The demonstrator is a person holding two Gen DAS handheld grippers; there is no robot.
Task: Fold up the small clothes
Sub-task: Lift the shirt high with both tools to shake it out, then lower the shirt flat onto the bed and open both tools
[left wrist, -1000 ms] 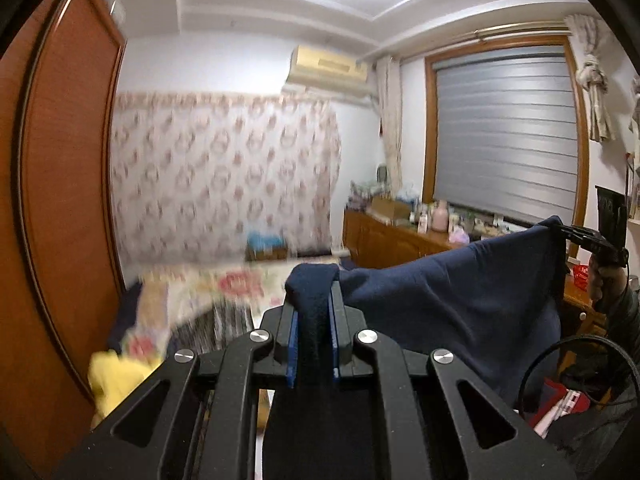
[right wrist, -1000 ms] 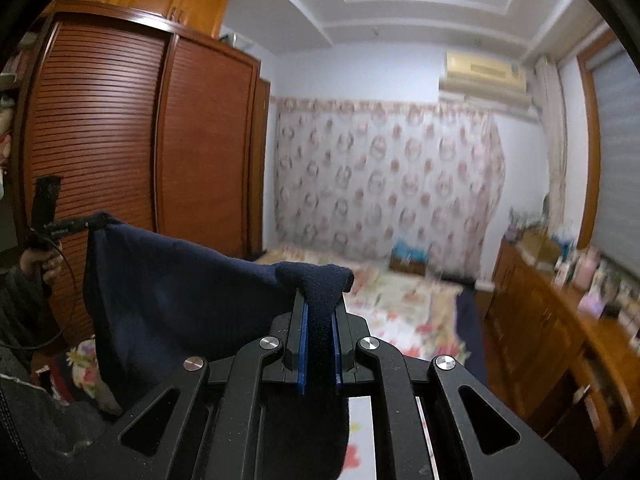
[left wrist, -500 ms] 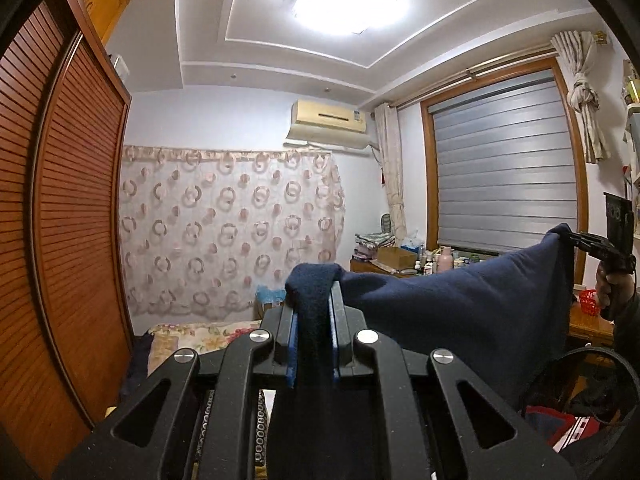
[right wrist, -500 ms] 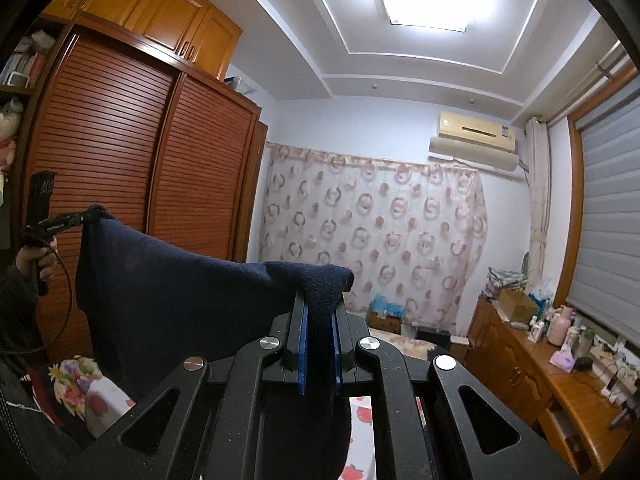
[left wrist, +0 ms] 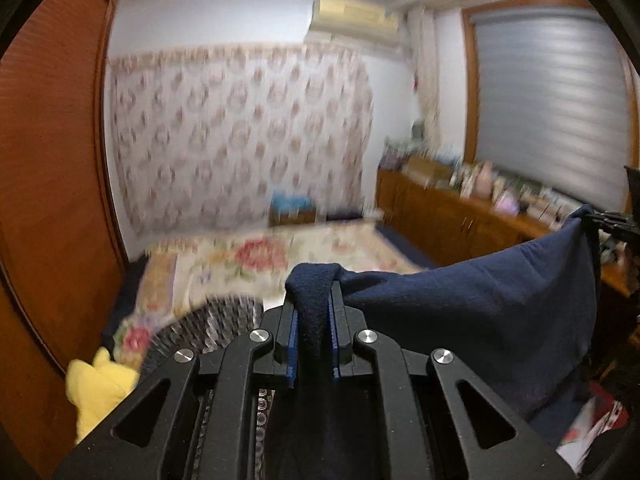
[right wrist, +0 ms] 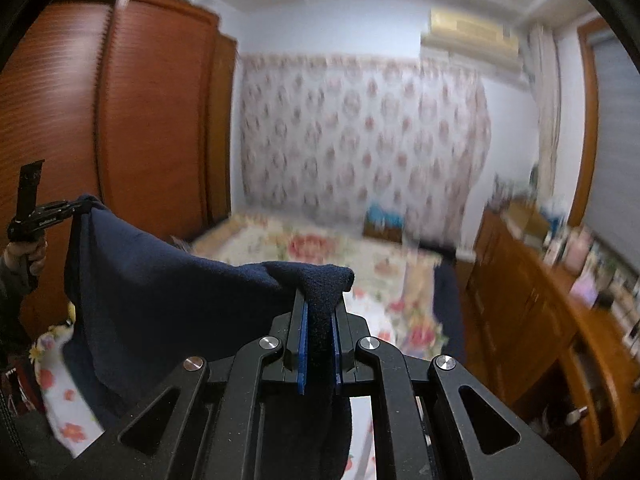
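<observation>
Wardrobe, far left: brown slatted doors, closed. A yellow item lies at the near left corner of the bed, with a dark striped cloth just beside it. The bed carries a floral cover and runs back toward a patterned curtain on the far wall. An air unit is mounted high above the curtain's right end.

Left gripper: clenched on one corner of the navy cloth; a fold of fabric is pinched between the blue pads and humps over the fingertips. In the right wrist view this gripper shows at the left edge, gripped by a hand.

The navy cloth hangs in the air between the two tools, above the near end of the bed, its top edge sagging in the middle and its body dropping below.

Right gripper: clamped on the opposite corner in the same way, fabric bunched over the tips. Its tip shows at the right edge of the left wrist view.

Right side: a wooden cabinet with cluttered top, under a window with a grey blind. The background is blurred in both views.
</observation>
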